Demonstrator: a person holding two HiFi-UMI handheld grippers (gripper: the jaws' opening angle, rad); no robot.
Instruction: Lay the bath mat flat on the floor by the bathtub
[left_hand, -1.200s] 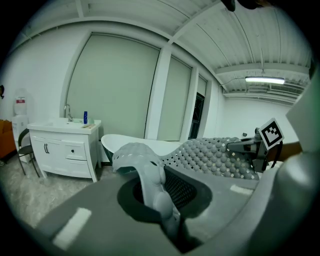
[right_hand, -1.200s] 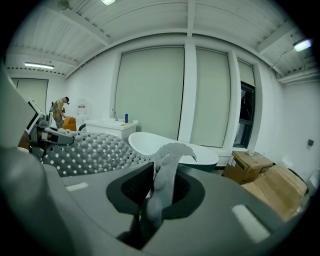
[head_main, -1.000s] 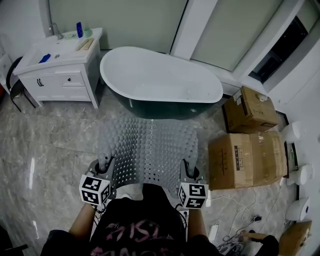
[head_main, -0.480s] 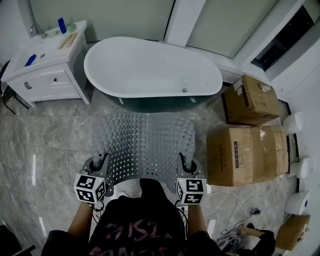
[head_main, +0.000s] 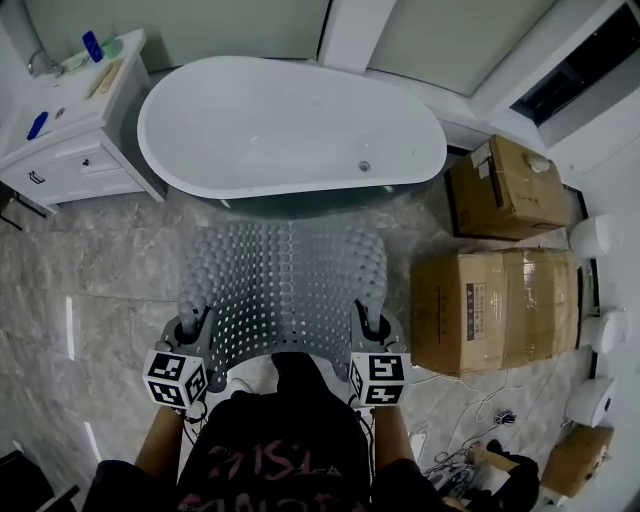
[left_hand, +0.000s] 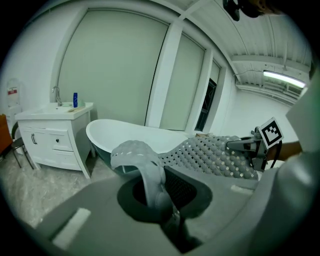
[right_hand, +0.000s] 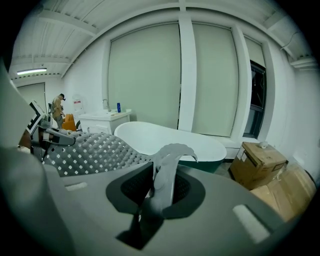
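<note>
Both the left gripper (head_main: 192, 327) and right gripper (head_main: 370, 325) pinch the perforated grey bath mat's (head_main: 280, 285) near corners, holding it spread before the bathtub (head_main: 290, 130).

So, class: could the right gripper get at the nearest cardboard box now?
Probably not: the right gripper is shut on the bath mat, though nothing stands between it and the cardboard box.

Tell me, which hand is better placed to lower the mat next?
Neither clearly: left tool and right tool each grip a near corner of the mat, level. Left perhaps, since boxes crowd the right.
</note>
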